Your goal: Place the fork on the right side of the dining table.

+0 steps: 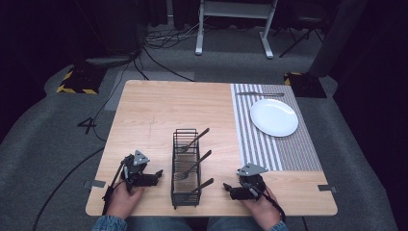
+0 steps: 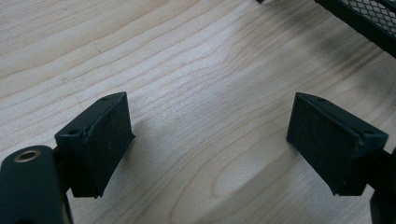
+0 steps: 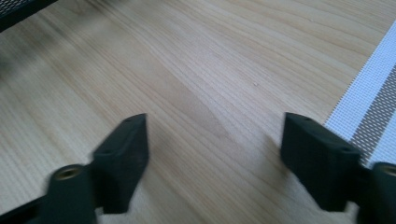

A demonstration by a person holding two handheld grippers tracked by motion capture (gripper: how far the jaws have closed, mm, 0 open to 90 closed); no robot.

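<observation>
1. The black wire-mesh cutlery basket (image 1: 185, 168) stands at the table's near middle, between your two hands; three dark-handled metal forks (image 1: 192, 166) lie in it, handles sticking out over its right rim.
2. Your left gripper (image 1: 156, 174) rests low on the light wooden table (image 1: 154, 110), just left of the basket, jaws wide apart with nothing between them.
3. Your right gripper (image 1: 226, 186) sits just right of the basket, pointing at it, jaws spread and empty.
4. A white round plate (image 1: 274, 117) lies on the grey-and-white striped placemat (image 1: 269, 149), well apart at far right.

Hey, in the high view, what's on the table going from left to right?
Left hand-held gripper → black wire basket holding forks → right hand-held gripper → striped placemat → white plate.
</observation>
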